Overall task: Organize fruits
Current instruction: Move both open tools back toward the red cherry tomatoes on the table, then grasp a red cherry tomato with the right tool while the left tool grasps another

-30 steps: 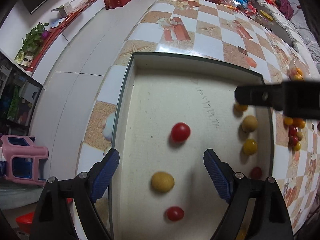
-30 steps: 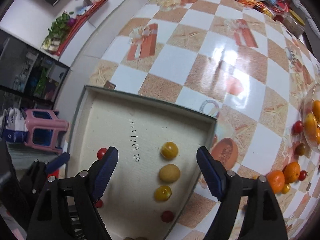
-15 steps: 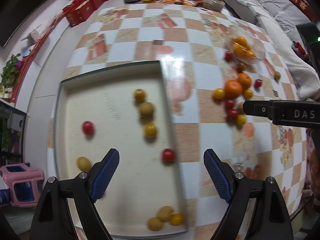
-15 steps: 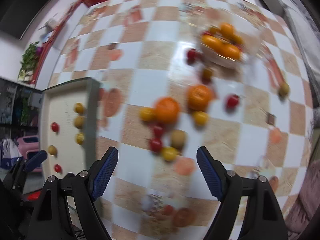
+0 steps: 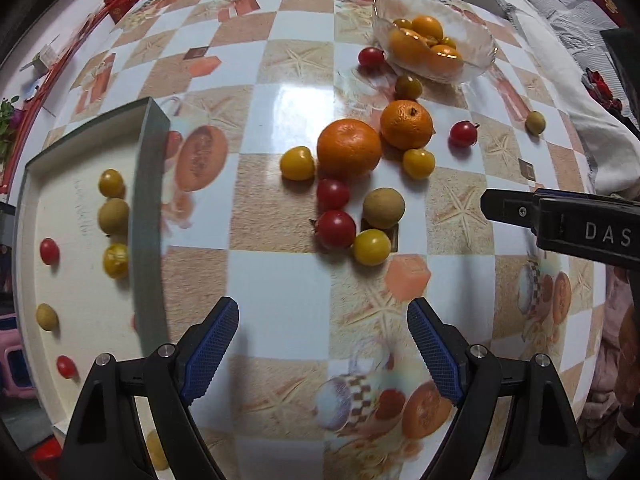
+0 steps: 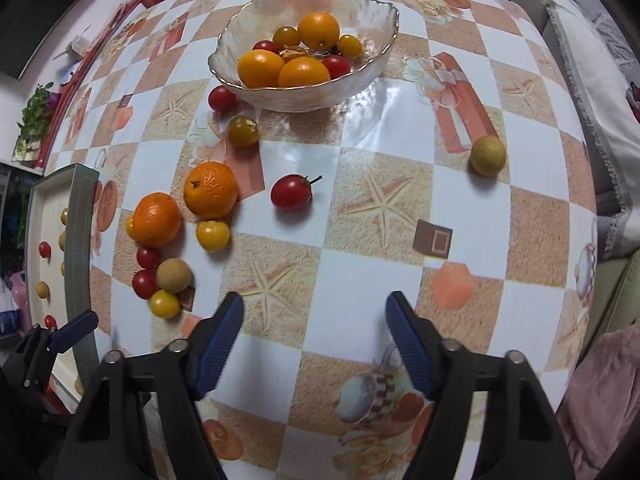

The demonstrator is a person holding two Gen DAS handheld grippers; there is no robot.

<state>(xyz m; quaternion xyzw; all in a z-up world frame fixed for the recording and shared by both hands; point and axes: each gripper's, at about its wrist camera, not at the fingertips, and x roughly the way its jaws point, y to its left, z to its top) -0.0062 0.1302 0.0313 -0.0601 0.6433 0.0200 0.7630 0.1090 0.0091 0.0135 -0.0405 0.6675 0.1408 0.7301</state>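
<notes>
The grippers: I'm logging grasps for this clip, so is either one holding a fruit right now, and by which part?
Nothing is held. The left gripper and the right gripper are both open, with only tablecloth between their fingers.

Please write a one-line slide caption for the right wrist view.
Open right tongs hover over loose fruit beside a glass bowl of oranges.

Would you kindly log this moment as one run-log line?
left gripper: open, empty | right gripper: open, empty | loose fruit: on table | tray: partly filled
</notes>
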